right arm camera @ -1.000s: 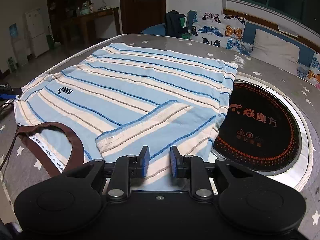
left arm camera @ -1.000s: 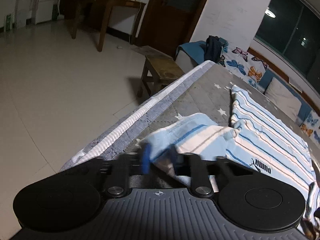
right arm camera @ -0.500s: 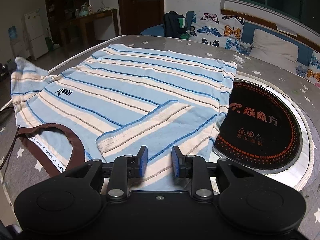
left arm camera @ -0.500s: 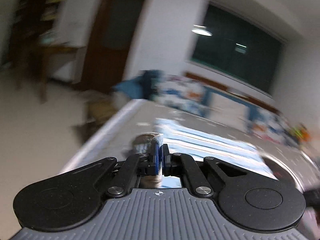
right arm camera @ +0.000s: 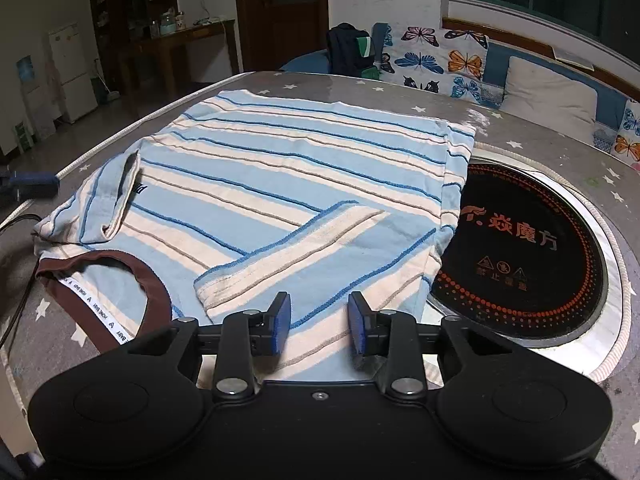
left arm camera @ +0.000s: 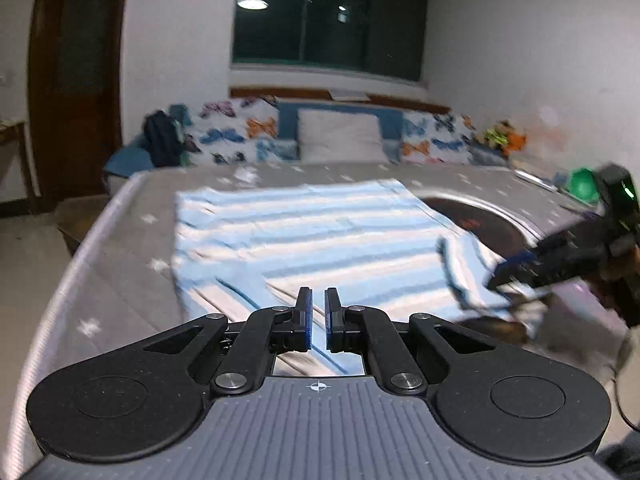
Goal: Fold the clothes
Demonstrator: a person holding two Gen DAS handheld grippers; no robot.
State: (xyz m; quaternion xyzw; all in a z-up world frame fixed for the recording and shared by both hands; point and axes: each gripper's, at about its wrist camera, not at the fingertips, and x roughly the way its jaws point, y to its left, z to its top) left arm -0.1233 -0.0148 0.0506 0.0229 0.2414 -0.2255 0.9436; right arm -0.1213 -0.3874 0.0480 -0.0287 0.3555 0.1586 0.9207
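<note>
A light-blue and cream striped T-shirt (right arm camera: 304,168) with a brown collar (right arm camera: 120,280) lies flat on the grey star-patterned table (right arm camera: 520,128). Both sleeves are folded inward: one near my right gripper (right arm camera: 288,256), one at the far left (right arm camera: 120,196). My right gripper (right arm camera: 319,322) hovers open over the shirt's near edge, holding nothing. My left gripper (left arm camera: 318,318) is slightly open and empty above the shirt's side (left arm camera: 304,232). The left wrist view is blurred and shows the right gripper (left arm camera: 560,252) at right. The left gripper's tip (right arm camera: 36,184) shows at the far left of the right wrist view.
A round black induction cooktop (right arm camera: 528,248) is set into the table to the right of the shirt, partly under its edge. A sofa with butterfly cushions (right arm camera: 440,60) and a white pillow (right arm camera: 548,100) stands behind. A cable (right arm camera: 20,300) runs off the table's left edge.
My left gripper pinched the left sleeve, swung it over onto the shirt and let go; the sleeve now lies folded inward. My right gripper has opened wider and stayed in place.
</note>
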